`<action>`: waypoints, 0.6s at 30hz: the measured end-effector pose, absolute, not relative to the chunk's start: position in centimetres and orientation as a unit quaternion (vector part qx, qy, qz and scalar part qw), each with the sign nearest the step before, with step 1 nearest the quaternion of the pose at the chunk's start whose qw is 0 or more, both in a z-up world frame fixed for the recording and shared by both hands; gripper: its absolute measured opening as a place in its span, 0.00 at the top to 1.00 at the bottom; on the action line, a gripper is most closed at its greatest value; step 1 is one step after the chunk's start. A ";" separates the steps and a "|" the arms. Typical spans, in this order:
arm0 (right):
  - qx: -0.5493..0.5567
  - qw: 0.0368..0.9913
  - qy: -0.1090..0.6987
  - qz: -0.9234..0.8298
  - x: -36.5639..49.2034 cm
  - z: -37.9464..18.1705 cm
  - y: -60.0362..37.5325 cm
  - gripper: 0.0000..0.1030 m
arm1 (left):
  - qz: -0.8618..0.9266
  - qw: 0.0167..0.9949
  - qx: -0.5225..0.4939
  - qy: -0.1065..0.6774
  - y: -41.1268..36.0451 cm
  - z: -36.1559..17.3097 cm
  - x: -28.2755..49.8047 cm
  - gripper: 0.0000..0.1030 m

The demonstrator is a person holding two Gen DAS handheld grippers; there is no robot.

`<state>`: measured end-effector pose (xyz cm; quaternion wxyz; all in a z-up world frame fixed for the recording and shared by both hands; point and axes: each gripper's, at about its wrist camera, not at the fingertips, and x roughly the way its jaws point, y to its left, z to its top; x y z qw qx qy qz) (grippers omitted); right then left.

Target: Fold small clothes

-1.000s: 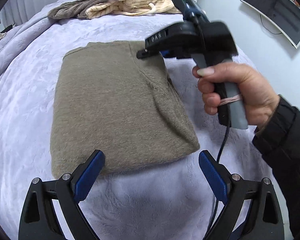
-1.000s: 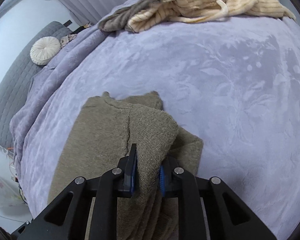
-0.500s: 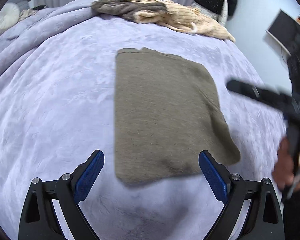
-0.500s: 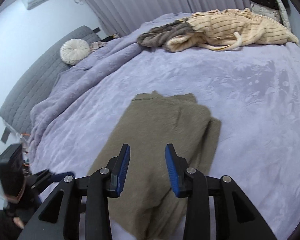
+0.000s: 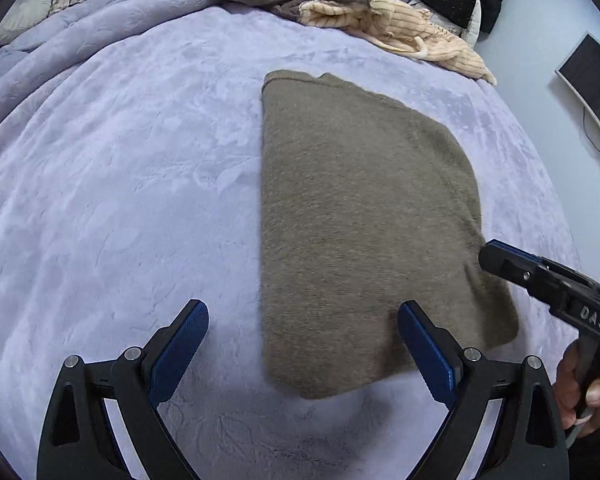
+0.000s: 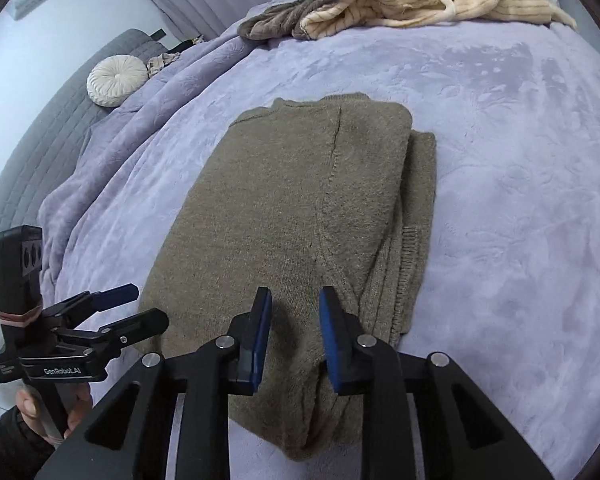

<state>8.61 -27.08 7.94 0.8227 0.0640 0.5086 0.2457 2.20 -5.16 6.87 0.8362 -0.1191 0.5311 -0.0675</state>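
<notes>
While you hold a gripper in each hand over the bed (image 5: 120,200), the stock before you reads as follows.

Sweater (image 5: 360,220): olive knit, folded into a rough rectangle, lying flat on the lilac blanket near the bed's middle. In the right wrist view its folded-in layers show along the right edge, with a ribbed cuff peeking out there. This is your landmark.

Left gripper (image 5: 302,354): your tongs stand wide apart, nothing between the blue pads. It sits at the sweater's near left corner; one pad is over bare blanket left of the sweater, the other over the knit. Whether either pad touches the cloth, you cannot tell. In the right wrist view it appears at the sweater's lower left, your left hand (image 6: 52,412) around the handle.

Right gripper (image 6: 294,338): your tongs stand partly apart, over the sweater's near edge. The knit lies below the gap; the pads do not press on it. In the left wrist view its tip lies at the sweater's right edge, your right hand (image 5: 584,396) on the grip.

Clothes pile (image 5: 340,12): a cream striped piece and a grey-brown piece, heaped beyond the sweater's far end, well apart from it.

Round cushion (image 6: 116,82): white, pleated, far left of the sweater, against a grey headboard (image 6: 40,140).

Monitor (image 5: 592,76): dark, on the wall right of the sweater.
</notes>
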 end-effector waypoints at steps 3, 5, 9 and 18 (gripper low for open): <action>0.048 0.832 0.481 0.271 5.6 9.6 -26.2 0.38 | -0.055 0.841 -0.098 0.529 -5.5 7.0 2.0 0.07; 0.042 0.835 0.476 0.272 4.0 9.5 -25.9 0.38 | -0.048 0.835 -0.093 0.541 -5.5 6.3 2.2 0.07; 0.039 0.818 0.530 0.220 3.7 5.7 -26.9 0.38 | -0.048 0.825 -0.096 0.554 -5.3 4.9 2.4 0.07; 0.038 0.852 0.474 0.220 2.4 10.2 -27.3 0.38 | -0.047 0.849 -0.067 0.523 -5.7 7.6 0.9 0.07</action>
